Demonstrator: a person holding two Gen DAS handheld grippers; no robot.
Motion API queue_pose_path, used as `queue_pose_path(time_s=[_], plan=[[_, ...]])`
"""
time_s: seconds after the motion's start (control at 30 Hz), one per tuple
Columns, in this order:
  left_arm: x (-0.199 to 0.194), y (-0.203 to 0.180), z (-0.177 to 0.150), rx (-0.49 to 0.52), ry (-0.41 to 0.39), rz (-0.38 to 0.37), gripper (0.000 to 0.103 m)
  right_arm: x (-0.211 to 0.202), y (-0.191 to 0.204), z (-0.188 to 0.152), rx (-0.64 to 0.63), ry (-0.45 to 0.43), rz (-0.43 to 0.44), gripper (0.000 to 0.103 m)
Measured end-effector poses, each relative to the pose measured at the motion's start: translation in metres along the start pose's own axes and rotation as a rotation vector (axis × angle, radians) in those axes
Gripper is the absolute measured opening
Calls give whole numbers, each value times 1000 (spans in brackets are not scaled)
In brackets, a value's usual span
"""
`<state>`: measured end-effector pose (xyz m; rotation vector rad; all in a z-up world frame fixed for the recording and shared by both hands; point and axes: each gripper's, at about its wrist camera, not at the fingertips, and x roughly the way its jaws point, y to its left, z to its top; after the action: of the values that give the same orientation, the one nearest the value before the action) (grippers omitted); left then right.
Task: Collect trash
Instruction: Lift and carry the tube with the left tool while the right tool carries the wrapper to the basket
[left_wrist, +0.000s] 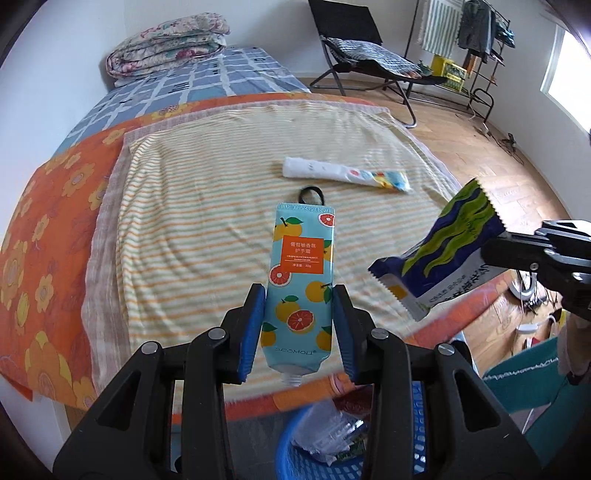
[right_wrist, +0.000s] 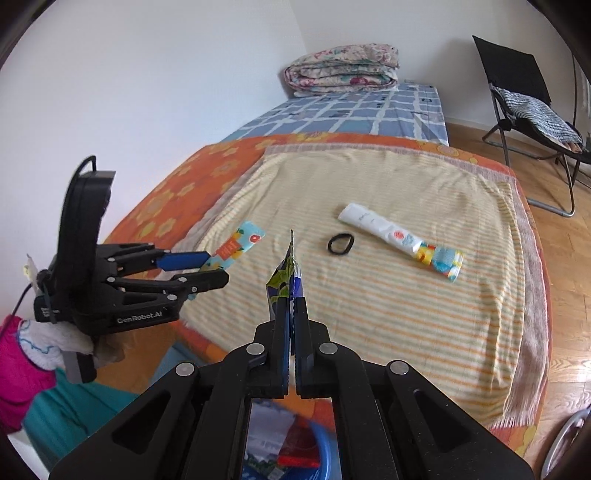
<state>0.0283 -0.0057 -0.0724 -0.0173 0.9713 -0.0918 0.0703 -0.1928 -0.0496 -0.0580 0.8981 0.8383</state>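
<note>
Both tongs are loaded and held above the near edge of the bed (left_wrist: 66, 236), over a blue basket (left_wrist: 419, 424) that stands on the floor just below that edge. The left tongs (left_wrist: 300, 317) grasp a hand-cream tube (left_wrist: 301, 280) by its lower body, pads pressed on either side, the uncapped neck pointing back toward the camera and the flat crimped end pointing out over the bed; this grip near the neck leaves the tube free to drop once the pads part. The right tongs (right_wrist: 291, 332) are clenched fully on one edge of a blue-and-green snack wrapper (right_wrist: 284, 277), which stands up thin between the jaws, a sensible hold for so flat and light an item. The basket, seen only in part beneath both tools, already contains crumpled clear plastic, a red packet and a green-printed wrapper; its exact fill level cannot be told. Two items remain on the striped blanket (left_wrist: 207, 192) toward the middle of the bed: a white squeezed tube (left_wrist: 345, 173) with a coloured end, and a black hair tie (right_wrist: 340, 243) just beside it. In my judgement the step in hand is carrying both pieces to the basket for release, with the white tube left for collection; whether the hair tie counts as trash is unclear.
</note>
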Motion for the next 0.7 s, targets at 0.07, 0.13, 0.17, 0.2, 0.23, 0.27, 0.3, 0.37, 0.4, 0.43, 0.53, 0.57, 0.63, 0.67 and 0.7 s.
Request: queue_pose_path(time_s=[0.07,0.13,0.17,0.2,0.23,0.27,0.3,0.37,0.4,0.43,0.53,0.57,0.63,0.67,0.7], plan=[[-3,-7,-12,18,5,3,37,-1,1,-10,4,14,6,1],[-3,-10,-22,21,14,-5,37,-3,1,-20,7,27,11,1],[-3,-12,-28,22,21,-9,37,-4,1,-23,6,32,13,1],[-3,-13,-33,21,26,-9,37,-4,2,-26,6,36,16,1],[-2,-14,-38,19,31,-11,37,-5,3,-31,5,42,21,1],[-2,-16,-44,15,39,-16,37,-6,4,-34,4,47,25,1],[-2,-17,-49,13,44,-17,37,-7,6,-37,3,50,28,1],[-1,-18,-59,5,56,-20,37,-7,9,-44,-1,64,39,1],[0,-19,-64,-1,64,-24,37,-6,12,-48,-4,72,45,1],[1,-19,-69,-6,71,-27,37,-6,14,-52,-9,82,52,1],[2,-23,-84,-8,89,-33,37,-2,23,-63,-32,114,61,1],[3,-23,-90,-12,98,-35,37,0,24,-67,-36,122,62,1],[4,-23,-97,-19,109,-42,37,3,27,-75,-41,145,65,1],[5,-24,-102,-19,119,-44,37,4,28,-79,-42,153,66,1],[7,-24,-105,-19,124,-44,37,6,29,-83,-44,165,68,1]])
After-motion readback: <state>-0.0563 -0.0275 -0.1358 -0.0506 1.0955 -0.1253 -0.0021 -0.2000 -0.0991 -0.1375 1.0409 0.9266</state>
